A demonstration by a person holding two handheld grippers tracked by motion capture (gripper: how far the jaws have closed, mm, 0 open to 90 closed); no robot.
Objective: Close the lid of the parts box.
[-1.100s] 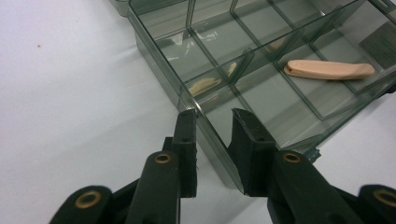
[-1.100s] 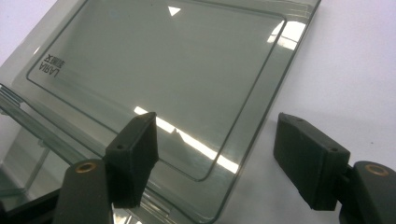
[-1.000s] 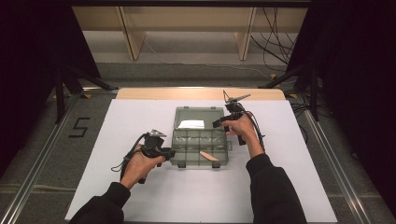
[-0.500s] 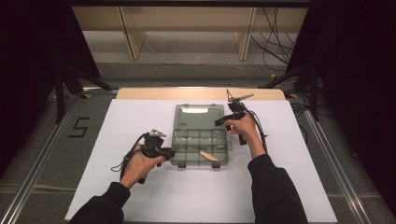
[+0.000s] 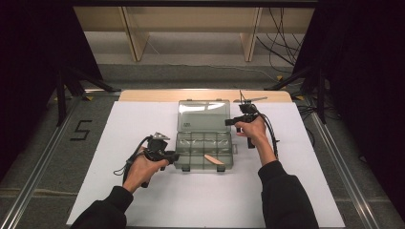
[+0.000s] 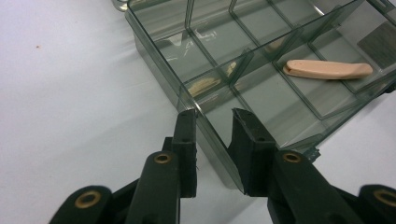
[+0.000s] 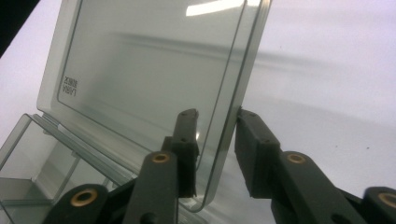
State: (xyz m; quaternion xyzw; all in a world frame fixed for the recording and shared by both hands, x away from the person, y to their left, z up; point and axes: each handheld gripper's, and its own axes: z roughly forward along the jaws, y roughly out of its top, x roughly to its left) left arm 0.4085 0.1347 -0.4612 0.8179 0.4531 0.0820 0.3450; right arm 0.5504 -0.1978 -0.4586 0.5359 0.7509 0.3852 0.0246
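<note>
A clear grey compartment box (image 5: pixel 200 166) sits mid-table with its lid (image 5: pixel 201 116) swung open toward the back. A tan oblong piece (image 5: pixel 214 161) lies in a front compartment (image 6: pixel 329 69). My left gripper (image 5: pixel 173 155) is shut on the box's left wall (image 6: pixel 154 51), one jaw outside and one inside (image 6: pixel 214 119). My right gripper (image 5: pixel 229 122) has just been closing, and its jaws (image 7: pixel 217 116) now clamp the right edge of the lid (image 7: pixel 149 70), which stands tilted up between them.
The box rests on a white sheet (image 5: pixel 143 119) over the table, with a wooden strip (image 5: pixel 143 95) along the back edge. Metal rails (image 5: pixel 43 152) run down both sides. A black "5" (image 5: pixel 80 130) marks the floor at the left.
The right gripper's jaws have closed in on the lid's right edge, and that hand shifted slightly. The left hand and the box base stayed put.
</note>
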